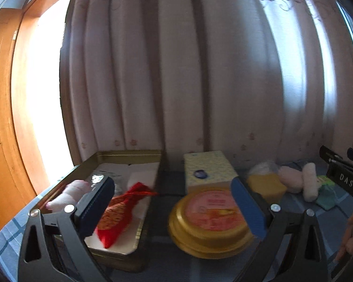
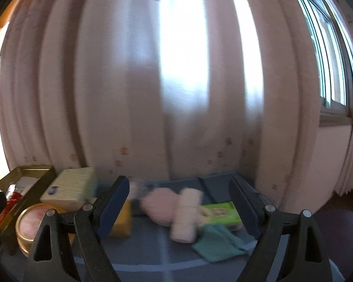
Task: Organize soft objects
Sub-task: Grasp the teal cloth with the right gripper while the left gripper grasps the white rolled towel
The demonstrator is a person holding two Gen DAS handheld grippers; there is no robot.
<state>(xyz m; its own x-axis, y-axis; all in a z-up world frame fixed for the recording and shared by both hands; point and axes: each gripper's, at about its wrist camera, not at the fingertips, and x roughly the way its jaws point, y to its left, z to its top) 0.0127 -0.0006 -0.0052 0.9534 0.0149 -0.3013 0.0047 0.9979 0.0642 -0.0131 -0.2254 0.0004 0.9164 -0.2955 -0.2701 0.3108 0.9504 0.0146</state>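
A: How far along does the sorting look?

B: Partway, I'd judge. The open gold rectangular metal tin [image 1: 129, 157] already holds one red and gold fabric pouch [image 1: 120, 213], one pale pink plush toy [image 1: 68, 195] and some white folded material I can't identify. It sits at the left of the blue checked counter [image 2: 157, 253].

A: And what's left out?

B: On the right side, one pink fluffy soft piece [image 2: 160, 209], one cream rolled cloth [image 2: 186, 216], one teal folded cloth [image 2: 216, 244] and one yellow sponge block [image 2: 122, 221]. A whitish wad [image 1: 261, 168] sits behind the sponge, too blurred to name.

A: Anything hard among them?

B: One round gold tin with a pink lid [image 1: 211, 218], one pale yellow tissue box [image 1: 207, 169] and one flat green packet [image 2: 221, 213], touching the cream roll.

A: The tools?

B: The left tool [image 1: 174, 204] is spread wide and empty, above the gap between the two tins. The right tool [image 2: 178, 204] is also released, gripping nothing, with the pink piece and cream roll lying between its fingers in view, near but not touched
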